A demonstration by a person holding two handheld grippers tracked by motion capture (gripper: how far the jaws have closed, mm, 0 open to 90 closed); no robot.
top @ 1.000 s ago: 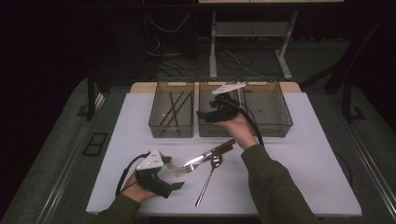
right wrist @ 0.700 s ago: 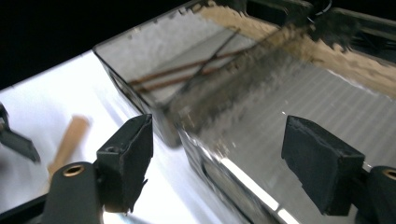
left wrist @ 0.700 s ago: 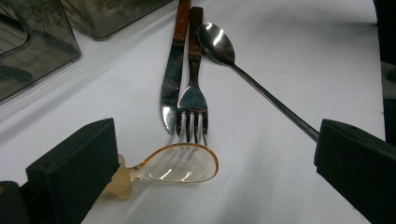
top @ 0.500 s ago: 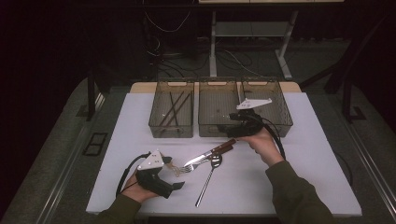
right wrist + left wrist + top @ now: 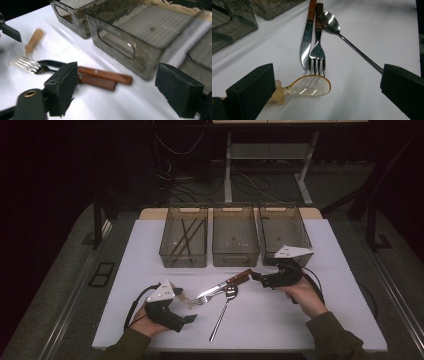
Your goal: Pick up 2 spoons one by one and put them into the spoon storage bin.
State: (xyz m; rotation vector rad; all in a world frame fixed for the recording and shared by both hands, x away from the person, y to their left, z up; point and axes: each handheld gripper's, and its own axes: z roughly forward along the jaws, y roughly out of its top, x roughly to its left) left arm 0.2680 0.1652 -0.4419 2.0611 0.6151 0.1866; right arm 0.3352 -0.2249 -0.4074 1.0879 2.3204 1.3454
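At centre frame the right gripper (image 5: 256, 276), jaws just widening with nothing between them, faces the wooden-handled knife (image 5: 225, 285) and fork (image 5: 212, 293); lower left, the left gripper (image 5: 186, 309) rests released by a clear plastic spoon (image 5: 308, 86)

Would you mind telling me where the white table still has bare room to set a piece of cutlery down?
The white table is bare right of the right hand-held gripper, and on the left between the left bin and the left hand-held gripper. The middle is crowded: knife, fork, steel spoon and clear plastic spoon lie together.
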